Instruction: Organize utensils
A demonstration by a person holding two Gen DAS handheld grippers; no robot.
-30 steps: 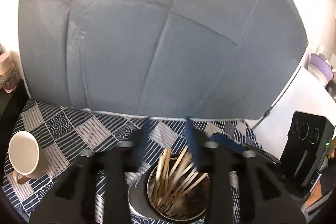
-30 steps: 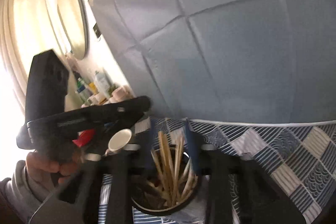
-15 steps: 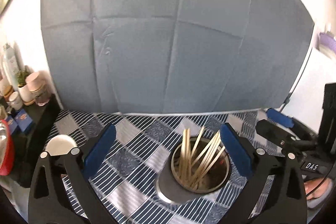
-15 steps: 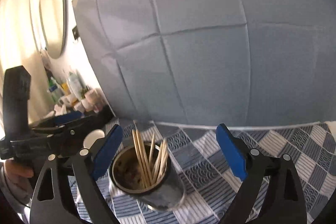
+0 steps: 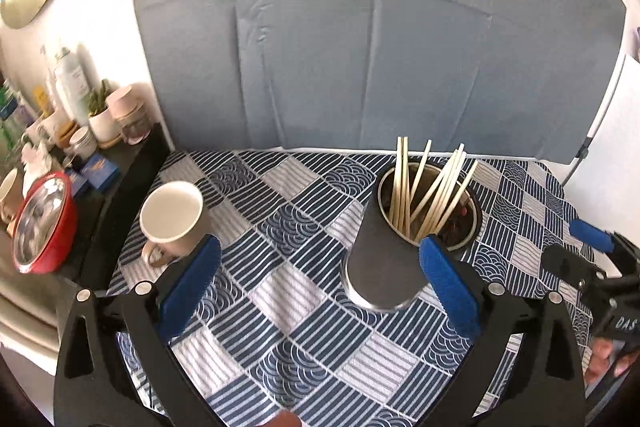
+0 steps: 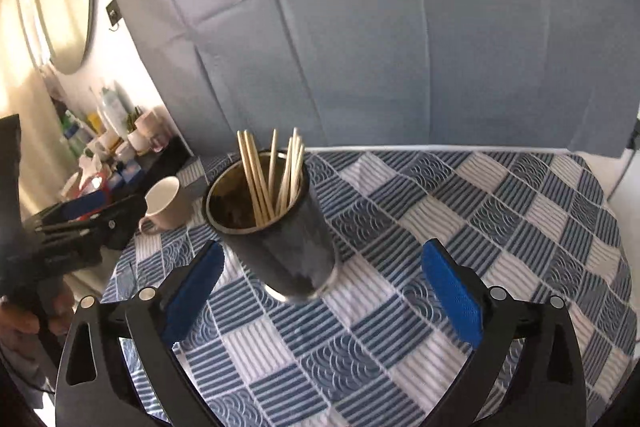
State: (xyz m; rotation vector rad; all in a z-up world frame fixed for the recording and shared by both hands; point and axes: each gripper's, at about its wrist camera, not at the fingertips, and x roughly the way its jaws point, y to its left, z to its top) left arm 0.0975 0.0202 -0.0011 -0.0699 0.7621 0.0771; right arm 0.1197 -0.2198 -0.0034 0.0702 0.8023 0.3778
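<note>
A dark metal cup holding several pale wooden chopsticks stands on the blue chequered cloth. My left gripper is open wide; the cup stands ahead of its right pad and nothing is gripped. In the right wrist view the same cup with its chopsticks stands just ahead of my right gripper, nearer the left pad. The right jaws are opening, and the pads do not touch the cup. A cream mug sits to the left of the cup.
A side shelf at the left carries bottles, jars and a red bowl. A grey creased backdrop closes off the back of the table. The other gripper and a person's hand show at the right edge.
Both grippers went from narrow around the chopsticks to wide open and drew back from the cup. The chopsticks now stand loose in the cup, which sits farther ahead in both views.
</note>
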